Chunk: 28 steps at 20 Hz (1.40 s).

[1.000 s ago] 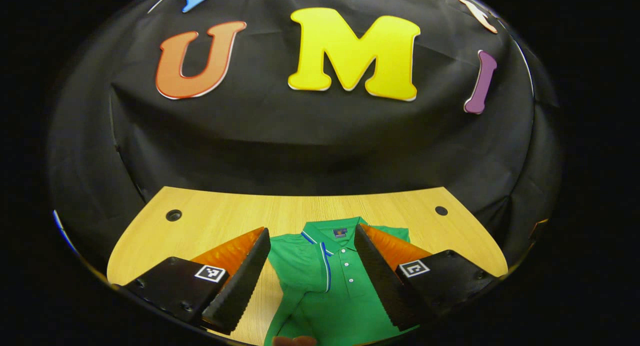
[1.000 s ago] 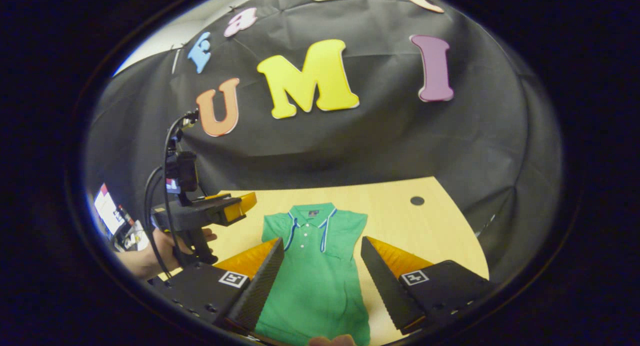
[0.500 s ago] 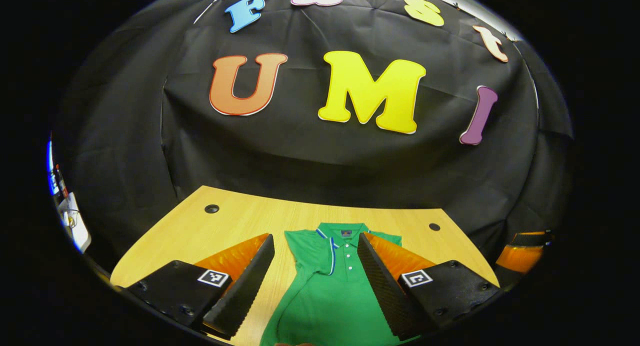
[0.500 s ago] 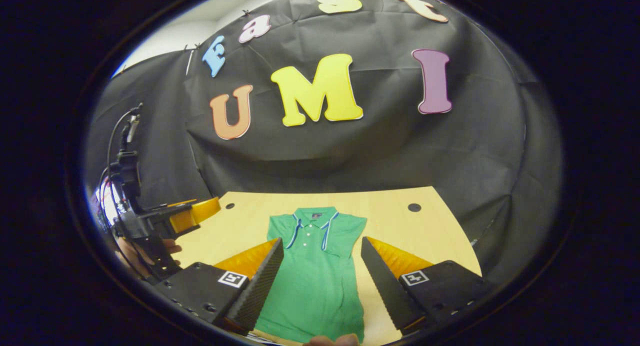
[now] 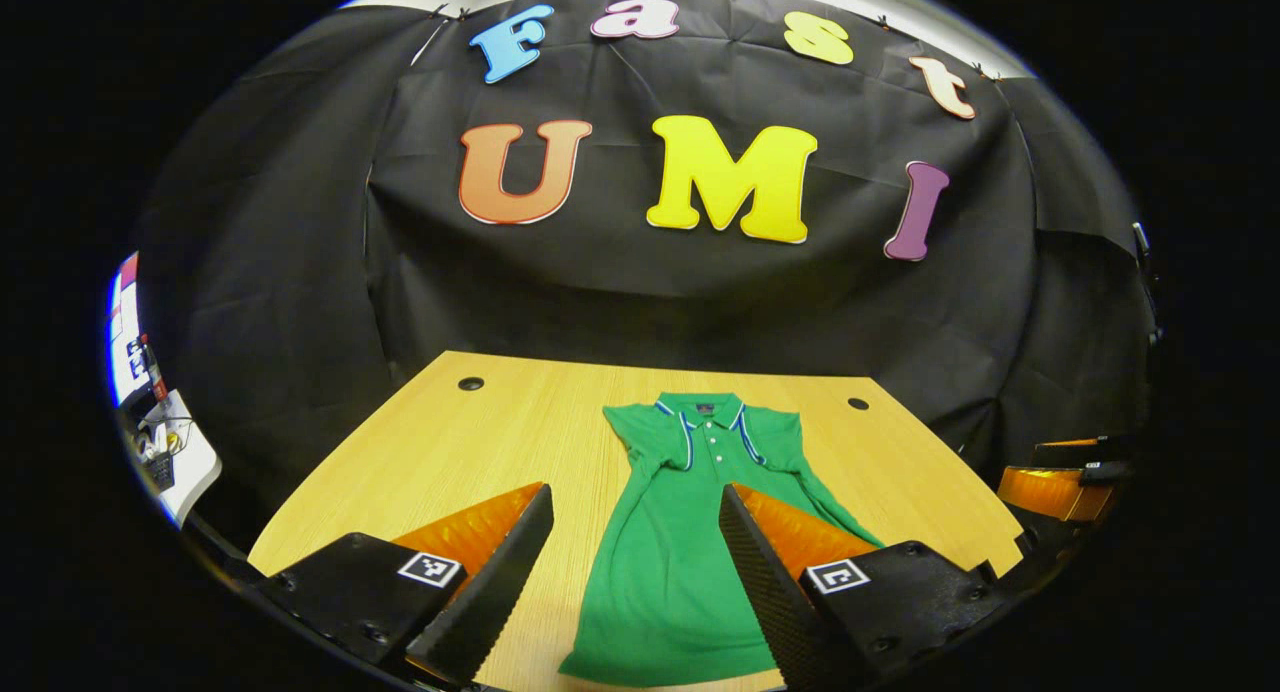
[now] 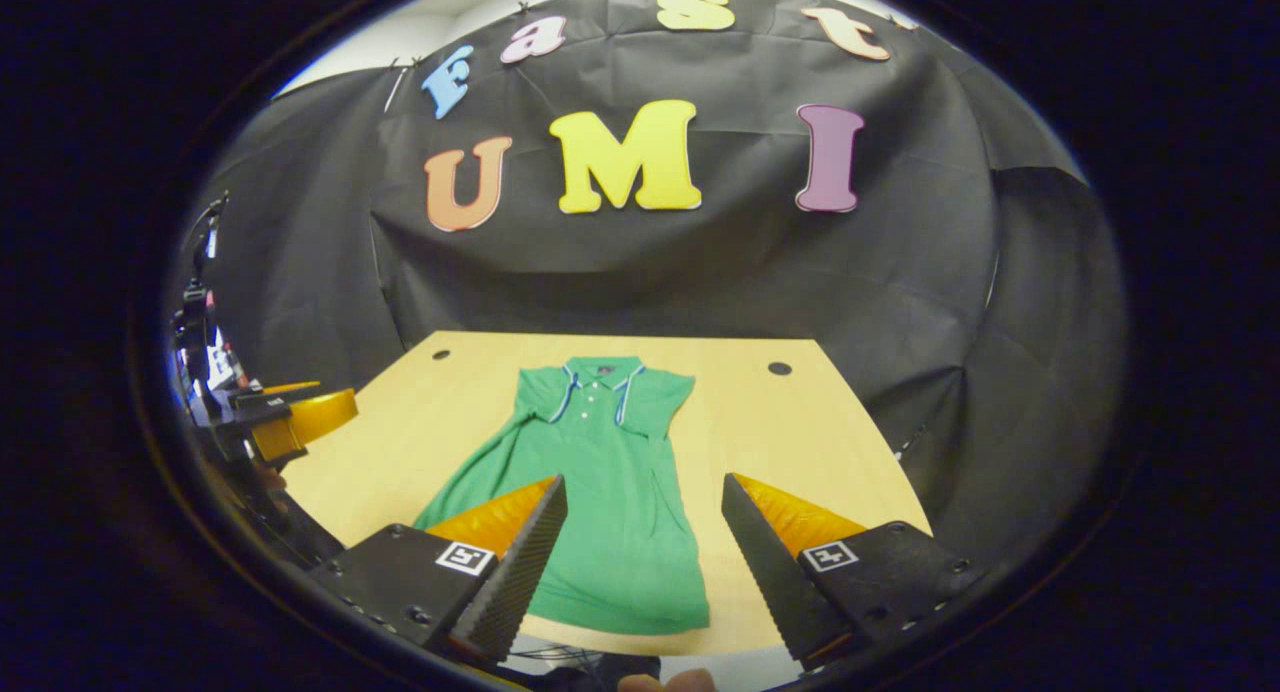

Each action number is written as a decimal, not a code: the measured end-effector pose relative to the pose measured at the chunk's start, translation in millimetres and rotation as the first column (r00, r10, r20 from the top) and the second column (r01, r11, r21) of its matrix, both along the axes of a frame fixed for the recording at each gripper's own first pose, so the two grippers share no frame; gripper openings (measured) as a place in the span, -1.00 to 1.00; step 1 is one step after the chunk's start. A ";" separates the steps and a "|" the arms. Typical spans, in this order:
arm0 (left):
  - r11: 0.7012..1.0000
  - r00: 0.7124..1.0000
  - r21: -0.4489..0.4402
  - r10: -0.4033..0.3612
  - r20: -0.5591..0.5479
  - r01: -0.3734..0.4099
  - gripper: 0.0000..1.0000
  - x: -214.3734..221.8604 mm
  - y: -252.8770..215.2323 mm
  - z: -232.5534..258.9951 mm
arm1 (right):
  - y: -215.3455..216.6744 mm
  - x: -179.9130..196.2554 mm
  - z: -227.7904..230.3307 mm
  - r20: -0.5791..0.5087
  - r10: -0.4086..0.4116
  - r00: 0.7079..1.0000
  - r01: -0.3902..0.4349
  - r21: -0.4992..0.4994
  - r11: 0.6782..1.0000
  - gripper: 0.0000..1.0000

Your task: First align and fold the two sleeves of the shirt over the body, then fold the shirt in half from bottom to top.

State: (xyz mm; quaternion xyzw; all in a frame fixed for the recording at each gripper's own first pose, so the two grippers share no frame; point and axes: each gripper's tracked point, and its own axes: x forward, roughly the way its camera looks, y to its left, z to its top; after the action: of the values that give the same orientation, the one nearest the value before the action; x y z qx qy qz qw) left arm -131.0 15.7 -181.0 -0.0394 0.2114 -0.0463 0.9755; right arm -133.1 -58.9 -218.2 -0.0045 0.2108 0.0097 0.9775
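Observation:
A green polo shirt with blue-and-white collar trim lies flat on the wooden table, collar far, hem toward me. Its sleeves lie close in at the shoulders and the body runs narrow down to the hem. My left gripper hovers open above the table's near edge, short of the hem, holding nothing. In the right gripper view the same shirt lies ahead, and my right gripper is open and holds nothing. The left gripper also shows off the table's left side; the right gripper shows off its right side.
Two round cable holes sit near the table's far corners. The black cloth wall stands close behind the table. Clutter on a white surface lies beyond the table's left side. Bare wood flanks the shirt.
Both grippers have drawn back and up from over the shirt, staying open. The whole shirt down to its hem now shows, and each gripper has swung out to its own side.

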 end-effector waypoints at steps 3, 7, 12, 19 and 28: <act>1.000 0.998 -0.001 -0.009 -0.062 0.009 1.00 -30.8 7.6 -31.9 | -4.0 -21.5 -31.6 -0.050 -0.007 0.999 0.005 -0.029 1.000 0.92; 1.000 0.985 -0.009 -0.006 -0.173 0.005 1.00 -63.0 13.2 -82.7 | -10.1 -37.4 -84.6 -0.126 0.005 0.992 -0.013 -0.067 0.998 0.92; 1.000 0.957 -0.016 -0.009 -0.289 0.004 1.00 -83.8 13.9 -142.0 | -28.8 -37.3 -141.4 -0.214 -0.011 0.977 -0.009 -0.089 0.996 0.92; 1.000 0.919 -0.008 0.006 -0.395 -0.010 1.00 -82.5 25.1 -198.2 | -55.9 -13.1 -202.1 -0.300 -0.044 0.953 0.013 -0.105 0.994 0.92; 0.998 0.903 0.045 -0.017 -0.430 0.040 1.00 -80.4 27.9 -214.1 | -46.4 -3.8 -227.7 -0.405 0.002 0.914 -0.026 -0.054 0.998 0.84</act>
State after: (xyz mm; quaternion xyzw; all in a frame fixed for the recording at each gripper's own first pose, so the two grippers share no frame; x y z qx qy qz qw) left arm -211.4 43.6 -395.1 -0.0199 0.4224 -0.0451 0.9051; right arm -136.9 -105.3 -445.9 -0.0323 0.4085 0.0115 0.9121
